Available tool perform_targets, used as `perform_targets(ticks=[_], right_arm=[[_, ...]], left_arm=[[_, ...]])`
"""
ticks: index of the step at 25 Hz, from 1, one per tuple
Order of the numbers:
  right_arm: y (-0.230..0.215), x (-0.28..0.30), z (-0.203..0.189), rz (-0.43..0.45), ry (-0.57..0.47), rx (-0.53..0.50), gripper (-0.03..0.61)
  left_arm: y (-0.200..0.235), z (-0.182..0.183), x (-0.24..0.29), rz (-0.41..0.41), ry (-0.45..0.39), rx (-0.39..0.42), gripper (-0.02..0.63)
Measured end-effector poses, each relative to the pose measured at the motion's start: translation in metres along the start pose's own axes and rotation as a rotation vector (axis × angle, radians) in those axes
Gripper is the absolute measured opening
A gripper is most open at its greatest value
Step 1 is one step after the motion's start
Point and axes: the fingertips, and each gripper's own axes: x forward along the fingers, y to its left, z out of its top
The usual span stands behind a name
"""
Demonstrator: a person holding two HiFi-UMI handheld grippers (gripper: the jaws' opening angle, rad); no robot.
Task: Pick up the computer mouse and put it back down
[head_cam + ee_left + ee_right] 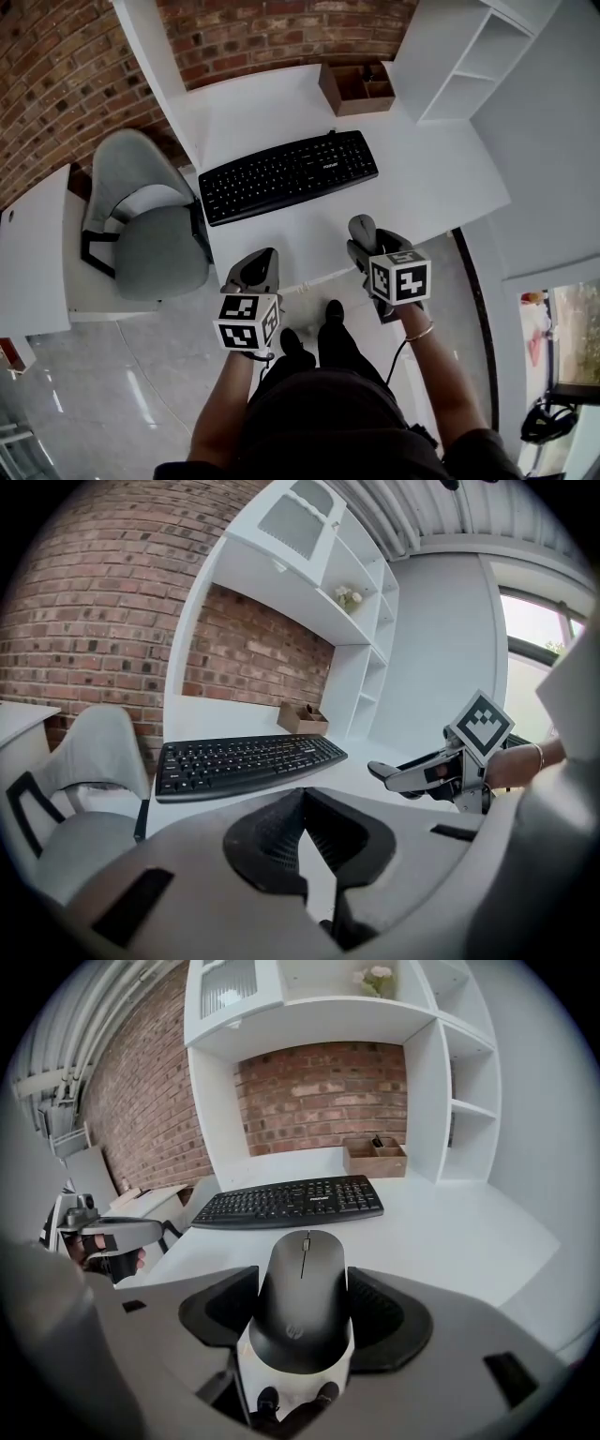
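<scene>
at the front edge of the bench (427, 173) the right tool (302, 1283) is clamped on the computer mouse (302, 1302) — the jaws cover its flanks, and whether its underside rests on the bench is hard to make out. the mouse's nose points at the keyboard (286, 174), well short of it. the left tool (302, 806), alongside, has its tips closed together on nothing.

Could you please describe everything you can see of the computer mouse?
The mouse is a matte black plastic oval with a slim scroll wheel on its centre line and a logo near its rear. Its nose points toward the keyboard. The right claw grips it at both sides, and it is apparently lifted above the desk edge.
</scene>
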Motion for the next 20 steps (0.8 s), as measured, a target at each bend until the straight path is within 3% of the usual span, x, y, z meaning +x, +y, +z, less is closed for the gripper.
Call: perform_targets(ticks=[20], right_arm=[[-0.16,0.001,-0.007,-0.075,0.014,0.109,0.284]], left_arm=[[-0.096,0.025,0.122,-0.074,0.066,0.091,0.009]])
